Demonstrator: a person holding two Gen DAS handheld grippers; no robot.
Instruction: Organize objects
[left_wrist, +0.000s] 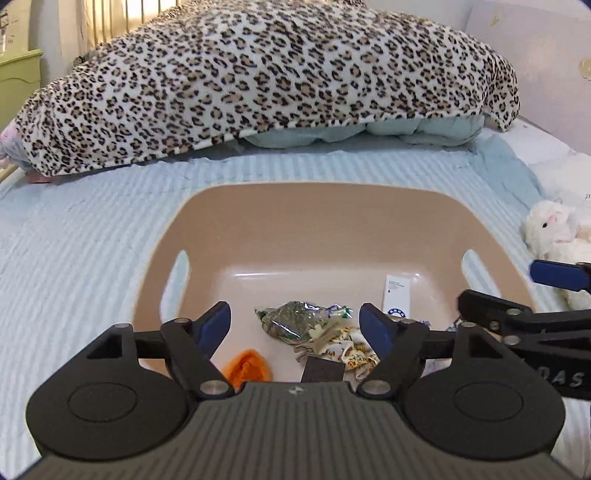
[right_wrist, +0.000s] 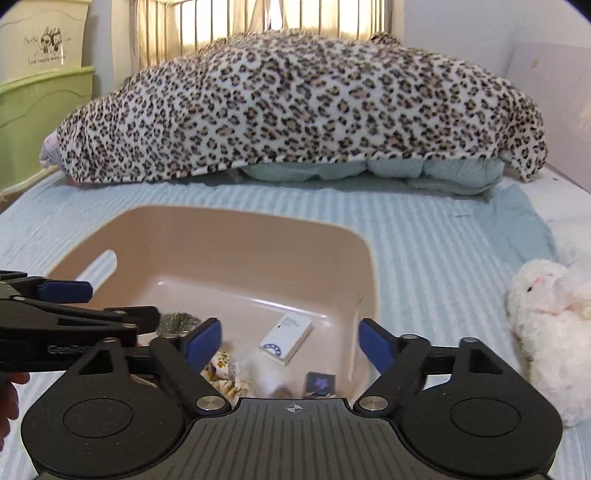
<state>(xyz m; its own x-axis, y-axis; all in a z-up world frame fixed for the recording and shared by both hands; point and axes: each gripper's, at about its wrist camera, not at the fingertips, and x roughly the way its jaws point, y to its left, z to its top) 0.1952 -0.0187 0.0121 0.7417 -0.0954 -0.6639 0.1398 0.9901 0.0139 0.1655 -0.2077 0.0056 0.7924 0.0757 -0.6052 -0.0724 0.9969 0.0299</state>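
Left hand-held gripper (left_wrist: 295, 328): jaws spread wide with nothing between them, poised over the near part of the beige bin (left_wrist: 255, 229); its blue pads frame the bin's contents.
Right hand-held gripper (right_wrist: 290, 341): jaws likewise apart and empty, hovering over the bin's right half, just beside the left one, whose arm shows at the left edge of the right wrist view.
Bin: a beige plastic tub with cut-out handles, resting on the bed (left_wrist: 81, 251), which has a pale blue striped cover.
Bin contents: a clear packet of green dried leaves (left_wrist: 293, 317) near the middle; a crumpled patterned cloth (left_wrist: 347, 350) touching it on the near right; an orange piece (left_wrist: 247, 365) at the near left, apart from the packet; a white box with a blue ring print (left_wrist: 397, 295) lying flat toward the right wall; a small dark box (right_wrist: 320, 384) at the near edge, partly hidden by the gripper body.
Outside the bin: a white plush toy (right_wrist: 550, 325) on the bed to the right, well apart from the tub.
Background: a leopard-print blanket (left_wrist: 277, 81) draped over pale blue bedding across the far side of the bed; a green cabinet (right_wrist: 40, 118) at the left.
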